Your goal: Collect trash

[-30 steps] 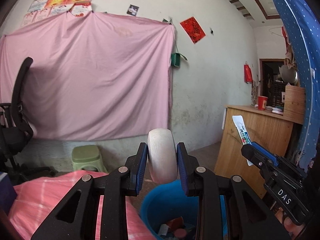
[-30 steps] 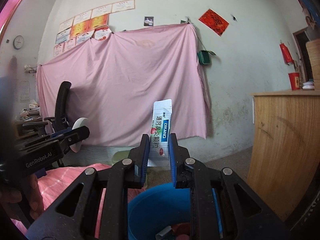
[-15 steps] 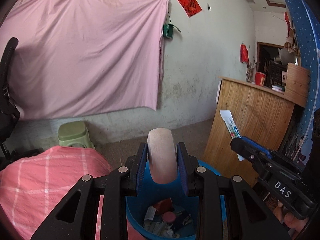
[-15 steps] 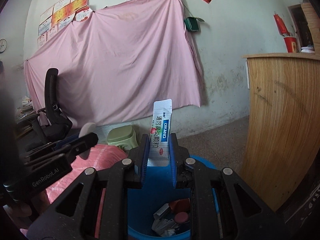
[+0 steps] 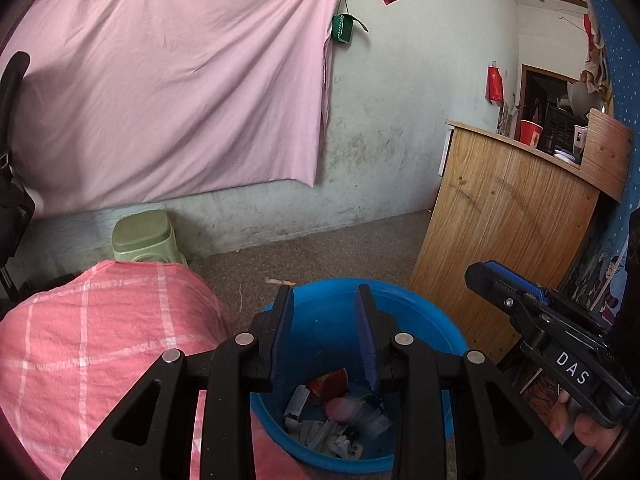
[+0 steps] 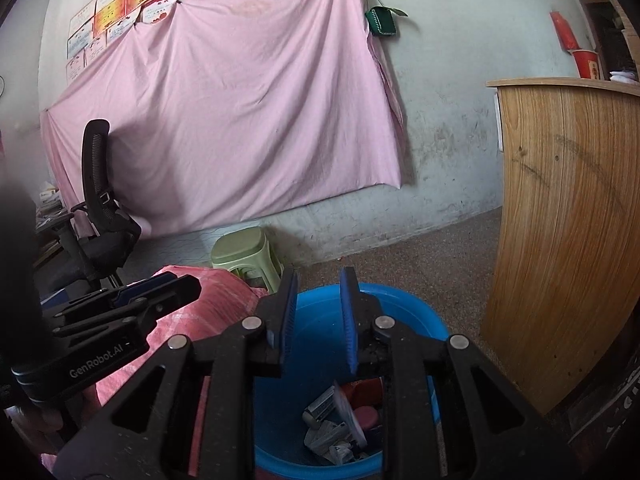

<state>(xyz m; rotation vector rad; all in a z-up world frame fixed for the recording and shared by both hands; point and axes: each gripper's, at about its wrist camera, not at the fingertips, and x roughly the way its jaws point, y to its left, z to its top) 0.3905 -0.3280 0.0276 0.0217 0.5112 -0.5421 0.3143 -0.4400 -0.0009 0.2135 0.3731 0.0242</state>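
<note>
Now both claws hang over the round blue plastic bucket [image 5: 436, 332], which serves as the landmark. The left claw [image 5: 325, 334] stands part open with nothing between its blue pads, above the near-left part of the bucket's mouth. The right claw [image 6: 318, 316] is opening, its pads also bare, over the middle of the same mouth; in the left wrist view it shows at the bucket's right side, held by a hand [image 5: 576, 424] whose fingers are just visible.

Down in the bucket lies the trash [image 5: 336, 416]: grey and white wrappers, a red scrap, a pinkish round piece that looks blurred, and a white sachet [image 6: 350, 408] leaning among them.

Touching the bucket's left side is a pink checked cloth-covered surface [image 5: 92, 344]. To the bucket's right stands a tall curved wooden counter [image 6: 568, 240], with a red cup [image 5: 530, 131] on its top.

Beyond the bucket, across the speckled floor [image 5: 340, 256], a pale green plastic stool [image 6: 246, 256] sits near the wall. Left of the stool is a black office chair [image 6: 98, 220]. Behind them all, a large pink sheet [image 6: 228, 120] hangs on the pale wall, with framed papers [image 6: 116, 20] above it.
</note>
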